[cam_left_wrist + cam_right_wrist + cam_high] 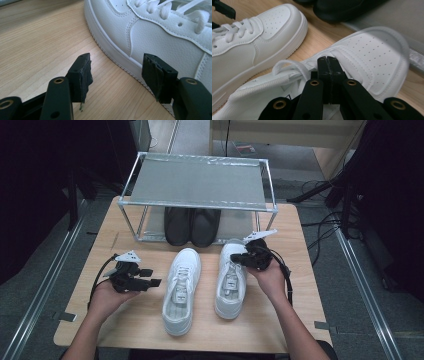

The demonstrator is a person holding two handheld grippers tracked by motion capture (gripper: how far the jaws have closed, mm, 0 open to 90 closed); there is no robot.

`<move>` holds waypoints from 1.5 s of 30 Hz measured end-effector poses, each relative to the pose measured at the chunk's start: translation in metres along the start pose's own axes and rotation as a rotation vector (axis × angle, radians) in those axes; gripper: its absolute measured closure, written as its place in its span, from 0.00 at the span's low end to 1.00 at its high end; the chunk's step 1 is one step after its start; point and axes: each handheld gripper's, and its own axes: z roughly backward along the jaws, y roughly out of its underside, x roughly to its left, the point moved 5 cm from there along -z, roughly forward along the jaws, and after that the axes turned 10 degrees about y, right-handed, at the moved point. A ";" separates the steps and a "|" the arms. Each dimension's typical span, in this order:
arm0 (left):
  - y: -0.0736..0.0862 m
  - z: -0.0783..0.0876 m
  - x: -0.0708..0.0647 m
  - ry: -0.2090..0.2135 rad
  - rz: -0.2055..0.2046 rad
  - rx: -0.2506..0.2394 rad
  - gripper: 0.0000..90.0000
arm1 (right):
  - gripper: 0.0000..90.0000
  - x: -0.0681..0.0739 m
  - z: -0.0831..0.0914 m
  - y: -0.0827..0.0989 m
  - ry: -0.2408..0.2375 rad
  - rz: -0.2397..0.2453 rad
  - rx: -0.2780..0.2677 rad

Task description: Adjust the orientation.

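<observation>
Right gripper (239, 258), fingers pressed together at the tongue of the right white sneaker (231, 280) on the bench (145, 325), apparently for lifting toward the shoe rack (197, 182); left gripper (150, 276) waits wide beside the left white sneaker (181, 290).

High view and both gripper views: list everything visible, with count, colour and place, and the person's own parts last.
white sneakers: two, white, side by side mid-table, toes toward the rack
black shoes: two, black, on the lower shelf of the rack
shoe rack: one, metal frame with grey shelves, far end of table
table: one, light wood
left gripper: black, open, beside the left sneaker
right gripper: black, shut, over the right sneaker's laces
forearms: two, entering from the bottom
</observation>
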 end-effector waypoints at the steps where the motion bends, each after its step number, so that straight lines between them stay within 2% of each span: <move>1: 0.000 0.000 0.000 0.000 -0.001 0.000 0.45 | 1.00 0.001 -0.002 0.001 -0.002 0.007 0.004; 7: -0.001 -0.001 0.000 0.003 -0.001 0.004 0.45 | 1.00 0.003 0.000 0.004 -0.014 0.013 0.000; 17: -0.001 -0.003 -0.001 0.003 -0.006 0.008 0.46 | 1.00 0.005 0.000 0.009 -0.061 -0.010 0.003; 20: -0.001 -0.002 0.000 0.001 -0.004 0.007 0.45 | 1.00 0.014 -0.001 0.010 -0.129 0.001 0.013; 24: -0.001 -0.002 -0.001 0.004 -0.003 0.004 0.45 | 1.00 0.022 0.000 0.009 -0.085 0.030 0.020; 31: -0.001 -0.003 -0.001 0.005 -0.005 0.010 0.45 | 1.00 0.024 0.002 0.013 -0.124 0.019 0.020; 34: -0.002 -0.004 -0.001 0.010 -0.006 0.009 0.46 | 1.00 0.031 0.002 0.016 -0.195 0.011 0.031; 37: -0.002 -0.005 -0.001 0.010 -0.010 0.013 0.46 | 1.00 0.041 0.004 0.017 -0.189 0.040 0.039; 41: -0.002 -0.008 -0.002 0.015 -0.012 0.018 0.47 | 1.00 0.055 0.003 0.019 -0.244 0.057 0.045; 43: -0.002 -0.010 -0.003 0.016 -0.026 0.022 0.48 | 1.00 0.061 0.004 0.017 -0.213 0.095 0.037; 45: -0.002 -0.011 -0.004 0.029 -0.023 0.025 0.52 | 1.00 0.062 0.006 0.015 -0.191 0.100 0.024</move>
